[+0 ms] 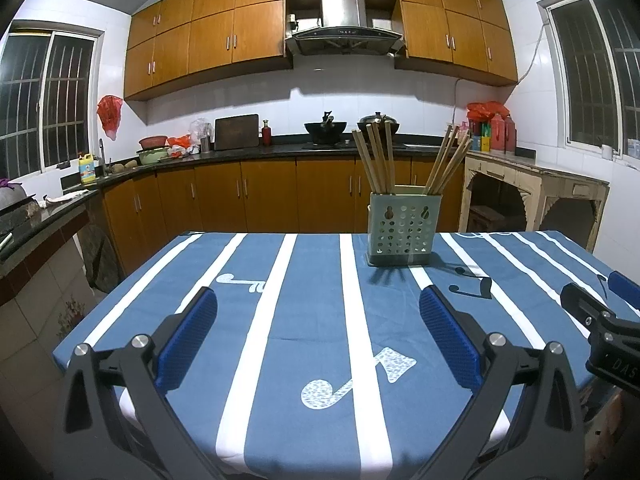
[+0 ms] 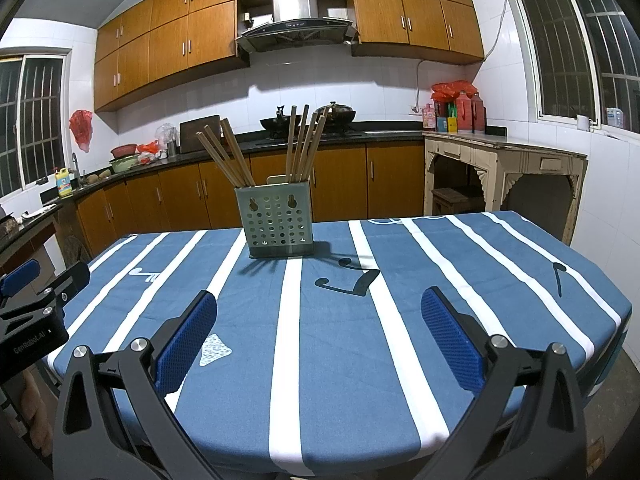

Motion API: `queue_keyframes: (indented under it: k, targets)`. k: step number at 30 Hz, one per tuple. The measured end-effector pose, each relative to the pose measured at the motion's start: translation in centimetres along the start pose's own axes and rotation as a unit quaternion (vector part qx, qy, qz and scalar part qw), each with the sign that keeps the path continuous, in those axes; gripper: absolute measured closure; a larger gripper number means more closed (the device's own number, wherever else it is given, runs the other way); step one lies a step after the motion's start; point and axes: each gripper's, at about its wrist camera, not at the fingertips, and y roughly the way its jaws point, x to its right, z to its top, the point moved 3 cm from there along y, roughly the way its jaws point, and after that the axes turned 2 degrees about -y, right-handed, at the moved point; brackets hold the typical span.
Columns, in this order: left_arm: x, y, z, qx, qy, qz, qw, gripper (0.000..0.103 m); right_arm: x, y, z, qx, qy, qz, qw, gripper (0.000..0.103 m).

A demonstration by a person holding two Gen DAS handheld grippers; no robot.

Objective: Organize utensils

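Observation:
A pale green perforated utensil holder (image 1: 404, 231) (image 2: 278, 219) stands upright toward the far side of the table. Two bunches of wooden chopsticks (image 1: 376, 160) (image 2: 302, 146) lean out of it, one in each compartment. My left gripper (image 1: 318, 316) hovers over the near part of the table, open, with nothing between its blue pads (image 1: 188, 336). My right gripper (image 2: 320, 316) is likewise open and empty, well short of the holder. Each gripper shows at the edge of the other's view: the right gripper (image 1: 600, 312) and the left gripper (image 2: 36, 292).
The table carries a blue cloth with white stripes and music notes (image 1: 312, 300) (image 2: 360, 280). Behind it runs a dark kitchen counter (image 1: 240, 152) with woks, bowls and bottles. A worn cream side table (image 2: 504, 164) stands at the right wall.

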Motion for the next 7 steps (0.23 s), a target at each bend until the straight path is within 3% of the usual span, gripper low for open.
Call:
queue_keyframes:
  k: [7]
  targets:
    - [-0.32, 0.1, 0.18, -0.004, -0.002, -0.004, 1.0, 0.004, 0.05, 0.0, 0.03, 0.0, 0.0, 0.0, 1.0, 0.002]
